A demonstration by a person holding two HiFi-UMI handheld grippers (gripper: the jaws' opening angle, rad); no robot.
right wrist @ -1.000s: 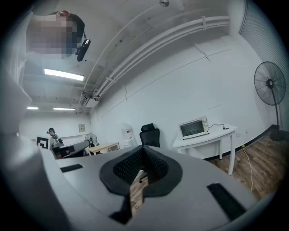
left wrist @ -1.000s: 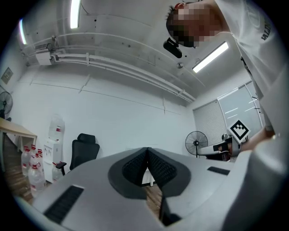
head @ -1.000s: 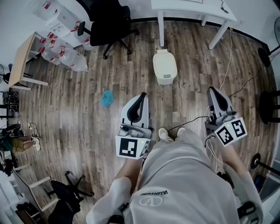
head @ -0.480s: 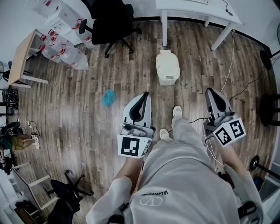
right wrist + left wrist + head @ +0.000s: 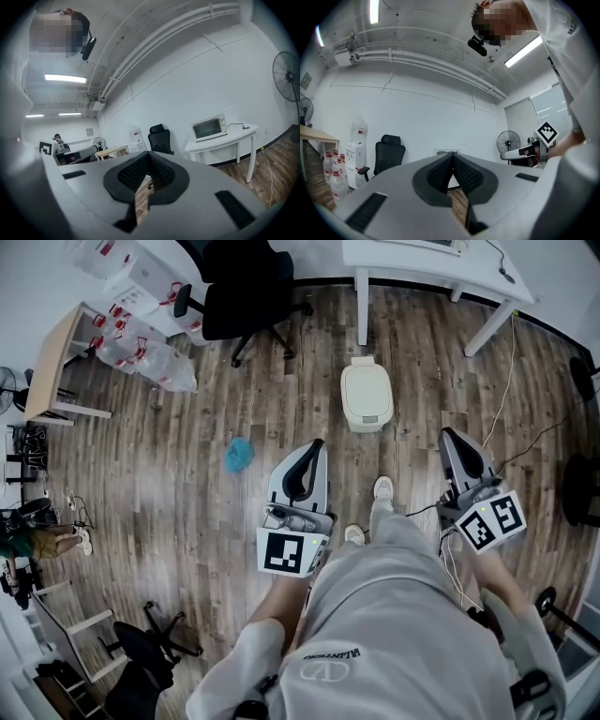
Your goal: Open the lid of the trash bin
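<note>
Overhead, we see the bin (image 5: pixel 367 395) standing on the wood floor (image 5: pixel 187 474) ahead of the person, just in front of a leg of the white table (image 5: pixel 427 254), with its lid (image 5: pixel 365 379) down and flat. Both grippers hang in the air, well apart from the bin and touching nothing: the left gripper (image 5: pixel 313 446) lies below and left of it, the right gripper (image 5: pixel 455 435) below and right, so that the bin falls between their lines of aim. In the left gripper view the jaws of the left gripper (image 5: pixel 452 157) meet at their tips with nothing held between them, only a sliver of floor showing beneath the closed pads. In the right gripper view the right gripper (image 5: pixel 149 155) is likewise closed tip to tip and empty. A shoe (image 5: pixel 382 488) is set on the floor between the grippers, near the bin. A blue scrap (image 5: pixel 238 454) lies on the floor left of the left gripper, and a black chair (image 5: pixel 239 287) stands by the far wall. The right gripper view also shows an oven (image 5: pixel 208 127) on the table and a fan (image 5: pixel 288 77) at the right edge
</note>
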